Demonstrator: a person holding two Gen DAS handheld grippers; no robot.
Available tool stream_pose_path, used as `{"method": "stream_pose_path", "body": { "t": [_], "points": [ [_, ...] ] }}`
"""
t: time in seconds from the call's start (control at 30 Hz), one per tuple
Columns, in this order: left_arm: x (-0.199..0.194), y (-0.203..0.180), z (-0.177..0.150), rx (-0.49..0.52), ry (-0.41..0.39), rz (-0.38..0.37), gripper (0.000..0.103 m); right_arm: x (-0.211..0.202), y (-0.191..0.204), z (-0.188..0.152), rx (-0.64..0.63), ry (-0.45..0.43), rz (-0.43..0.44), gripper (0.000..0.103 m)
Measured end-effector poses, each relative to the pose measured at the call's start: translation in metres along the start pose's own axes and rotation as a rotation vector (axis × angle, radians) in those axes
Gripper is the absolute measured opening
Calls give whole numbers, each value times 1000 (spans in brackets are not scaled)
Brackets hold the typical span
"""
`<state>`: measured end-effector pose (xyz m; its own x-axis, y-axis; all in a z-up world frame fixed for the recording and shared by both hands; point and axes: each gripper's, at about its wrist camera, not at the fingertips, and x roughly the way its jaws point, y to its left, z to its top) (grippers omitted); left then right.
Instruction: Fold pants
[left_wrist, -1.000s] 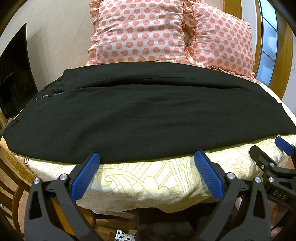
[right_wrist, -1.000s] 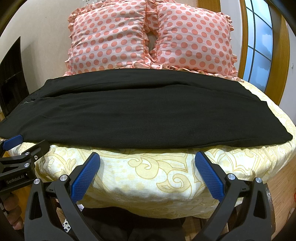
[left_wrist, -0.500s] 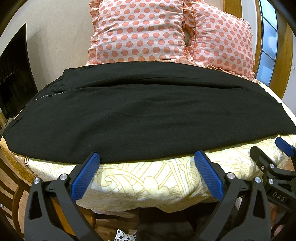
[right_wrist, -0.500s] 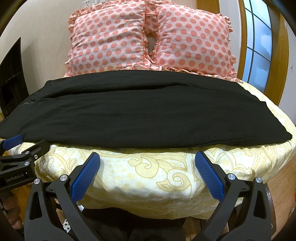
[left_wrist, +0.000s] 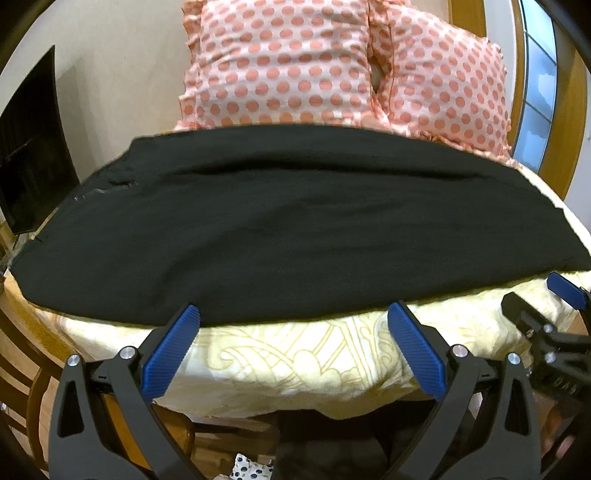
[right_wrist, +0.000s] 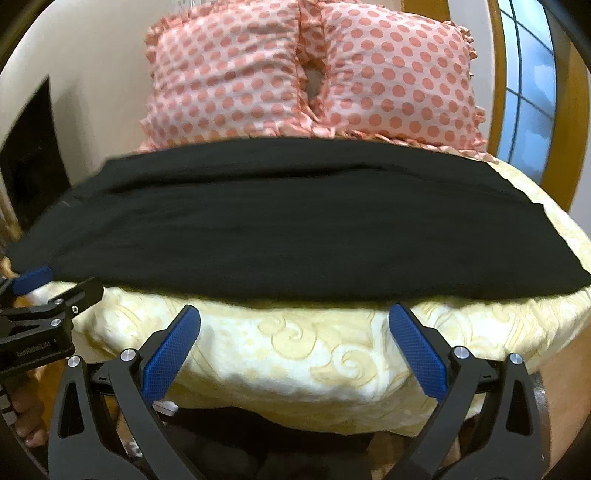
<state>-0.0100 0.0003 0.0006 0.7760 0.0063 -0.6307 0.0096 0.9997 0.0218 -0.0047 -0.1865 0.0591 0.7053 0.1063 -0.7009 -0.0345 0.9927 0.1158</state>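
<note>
Black pants (left_wrist: 295, 229) lie flat and lengthwise across the bed, folded leg on leg, waistband at the left; they also show in the right wrist view (right_wrist: 295, 225). My left gripper (left_wrist: 293, 321) is open and empty, its blue pads just short of the pants' near edge. My right gripper (right_wrist: 294, 321) is open and empty, also at the near edge. The right gripper shows at the right of the left wrist view (left_wrist: 554, 317); the left gripper shows at the left of the right wrist view (right_wrist: 40, 295).
A pale yellow patterned bedspread (left_wrist: 303, 354) covers the bed (right_wrist: 303, 350). Two pink polka-dot pillows (left_wrist: 280, 66) (right_wrist: 402, 81) stand against the headboard. A dark screen (left_wrist: 29, 147) is at the left, a window (right_wrist: 532, 96) at the right.
Both grippers have moved forward toward the near edge of the pants and the views have tilted slightly. The pants have not moved.
</note>
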Motion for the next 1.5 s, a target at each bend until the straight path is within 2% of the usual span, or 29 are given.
{"method": "stream_pose_path", "body": {
  "t": [0.1, 0.2, 0.3, 0.47, 0.53, 0.57, 0.6, 0.67, 0.87, 0.97, 1.07, 1.13, 1.17, 1.23, 1.3, 1.37, 1.5],
  "points": [
    [-23, 6, 14, 12, -103, 23, 101, -22, -25, 26, 47, -90, 1, 102],
    [-32, 15, 37, 1, -175, 73, 101, -25, -66, 68, 107, -129, -63, 102],
    [-20, 25, 61, -42, -155, 104, 101, -3, -117, 116, 194, -96, -139, 102],
    [6, 49, 85, -182, -123, 73, 101, 72, -210, 186, 330, 0, -388, 102],
    [21, 52, 92, -197, -93, 79, 101, 100, -240, 201, 382, 45, -448, 85],
    [27, 52, 95, -188, -77, 86, 101, 121, -258, 209, 429, 91, -468, 82],
    [33, 51, 97, -171, -61, 97, 101, 132, -268, 213, 460, 115, -467, 73],
    [42, 51, 100, -146, -46, 128, 101, 168, -295, 221, 549, 186, -472, 66],
    [61, 55, 103, -132, -14, 141, 101, 233, -332, 234, 643, 253, -601, 64],
    [71, 54, 104, -126, 10, 148, 101, 254, -333, 236, 620, 286, -660, 63],
    [78, 54, 104, -126, 27, 140, 101, 258, -323, 234, 543, 295, -719, 52],
    [81, 54, 103, -123, 31, 133, 101, 247, -323, 227, 552, 269, -714, 35],
    [82, 54, 103, -123, 33, 130, 101, 241, -325, 222, 565, 254, -696, 32],
    [83, 53, 103, -122, 36, 119, 101, 226, -330, 213, 601, 230, -631, 17],
    [83, 53, 103, -118, 36, 114, 101, 211, -335, 200, 662, 203, -515, 6],
    [83, 52, 103, -114, 34, 110, 101, 193, -335, 190, 694, 158, -447, 5],
    [76, 51, 102, -107, 16, 108, 101, 136, -325, 173, 714, 13, -310, 4]
  ]
}}
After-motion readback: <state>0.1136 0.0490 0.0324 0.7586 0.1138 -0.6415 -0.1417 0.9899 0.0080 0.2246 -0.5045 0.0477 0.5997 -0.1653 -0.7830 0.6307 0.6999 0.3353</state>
